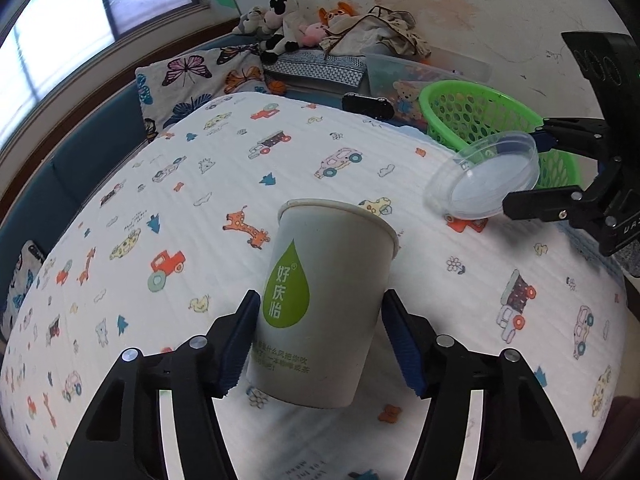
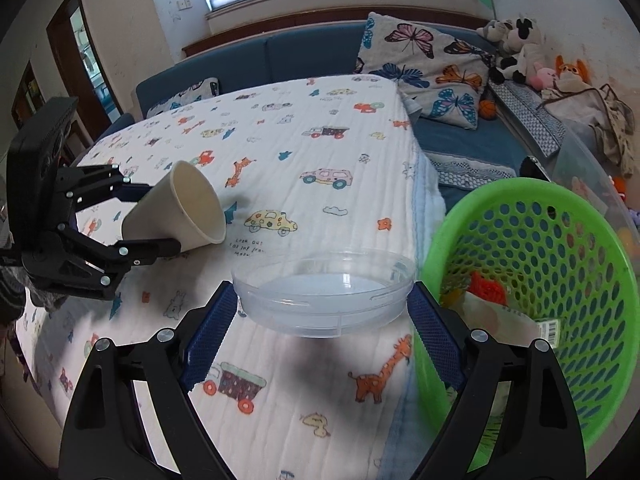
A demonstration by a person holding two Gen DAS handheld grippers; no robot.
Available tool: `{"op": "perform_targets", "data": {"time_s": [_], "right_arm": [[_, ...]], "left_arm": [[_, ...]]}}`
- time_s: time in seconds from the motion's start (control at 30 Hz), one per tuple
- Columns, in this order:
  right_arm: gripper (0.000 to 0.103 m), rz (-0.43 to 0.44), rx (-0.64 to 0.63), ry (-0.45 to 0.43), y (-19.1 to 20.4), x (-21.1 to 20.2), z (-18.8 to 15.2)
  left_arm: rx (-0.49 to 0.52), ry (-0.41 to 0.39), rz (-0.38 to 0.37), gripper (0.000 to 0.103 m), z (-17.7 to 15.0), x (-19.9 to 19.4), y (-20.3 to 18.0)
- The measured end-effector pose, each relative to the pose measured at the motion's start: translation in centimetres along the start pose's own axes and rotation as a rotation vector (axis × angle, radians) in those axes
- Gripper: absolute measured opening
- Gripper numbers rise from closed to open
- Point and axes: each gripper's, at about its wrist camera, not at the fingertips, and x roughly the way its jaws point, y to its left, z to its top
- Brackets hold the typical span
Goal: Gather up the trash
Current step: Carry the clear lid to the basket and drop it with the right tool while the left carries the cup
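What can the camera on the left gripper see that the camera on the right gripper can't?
Only the left wrist view shows the green drop logo on the paper cup held in the left gripper.

Only the right wrist view shows inside the green basket, where trash with a barcode label already lies, plus the cup's empty inside and the doorway.

Both show the cartoon bedsheet, the clear plastic lid in the right gripper, the butterfly pillow and the stuffed toys.

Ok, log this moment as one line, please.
left tool: shut on cup, lifted | right tool: shut on lid, beside basket | basket: holds trash | bed
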Motion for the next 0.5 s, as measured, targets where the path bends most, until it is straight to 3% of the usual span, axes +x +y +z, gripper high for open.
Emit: {"op": "perform_targets", "data": {"time_s": [0.33,0.5], "right_arm": [[0.086,-0.022,0.036,-0.038,-1.5,-2.5,-0.8],[0.085,-0.074,0.075,-0.055,-3.7,-3.9,-1.2]], "left_arm": [[-0.057,-0.033,-0.004,0.059,0.1,-1.7,-1.1],[-0.062,-0.068,-0.012,0.058,1.2,-2.9,-2.1]]}}
